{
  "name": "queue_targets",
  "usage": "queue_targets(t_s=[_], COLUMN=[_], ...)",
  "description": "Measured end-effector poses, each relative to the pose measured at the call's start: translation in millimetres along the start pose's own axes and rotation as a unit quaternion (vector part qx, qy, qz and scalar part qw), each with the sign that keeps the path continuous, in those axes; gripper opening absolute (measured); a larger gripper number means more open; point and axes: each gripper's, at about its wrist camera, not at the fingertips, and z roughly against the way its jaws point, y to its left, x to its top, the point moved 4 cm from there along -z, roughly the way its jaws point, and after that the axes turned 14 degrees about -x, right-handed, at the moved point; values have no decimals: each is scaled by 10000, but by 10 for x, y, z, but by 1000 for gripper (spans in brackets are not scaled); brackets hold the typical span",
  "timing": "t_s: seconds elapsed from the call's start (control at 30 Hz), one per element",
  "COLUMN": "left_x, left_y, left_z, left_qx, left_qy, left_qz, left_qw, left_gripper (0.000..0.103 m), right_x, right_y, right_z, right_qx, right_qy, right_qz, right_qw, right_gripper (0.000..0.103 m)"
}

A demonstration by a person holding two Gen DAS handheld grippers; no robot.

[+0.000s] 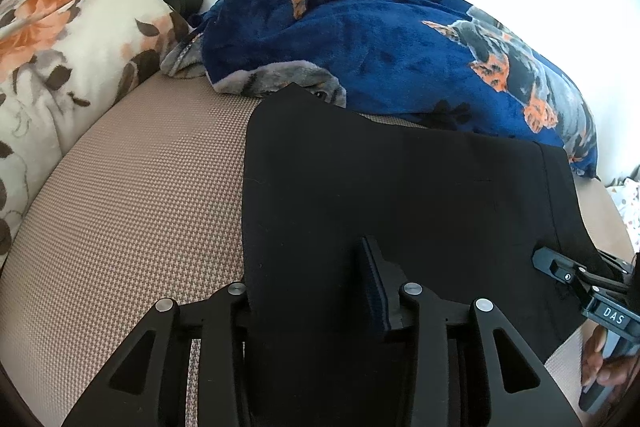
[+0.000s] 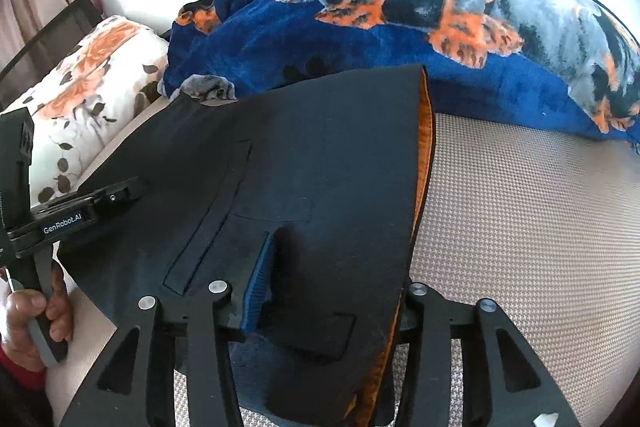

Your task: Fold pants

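The black pants (image 1: 400,195) lie folded flat on the bed (image 1: 140,187) just before the blue blanket (image 1: 380,39), soft, limp and light, best pinched at an edge; left claw (image 1: 312,291) and right claw (image 2: 336,283) both straddle cloth, partly spread, pads not pinching.

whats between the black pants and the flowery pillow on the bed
Only bare woven bed cover, seen in the left wrist view, separates the black pants from the flowery pillow.
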Motion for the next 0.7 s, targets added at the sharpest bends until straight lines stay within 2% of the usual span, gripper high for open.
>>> queue_targets(t_s=[0.7], left_x=[6], left_y=[5], left_z=[11], left_qx=[45], left_qy=[13], left_qz=[-3], left_qw=[10000], left_gripper=[42], right_x=[9], right_y=[25], right_z=[1], right_qx=[-264], right_qy=[-28], right_qz=[125], right_qw=[9996], right_gripper=[50])
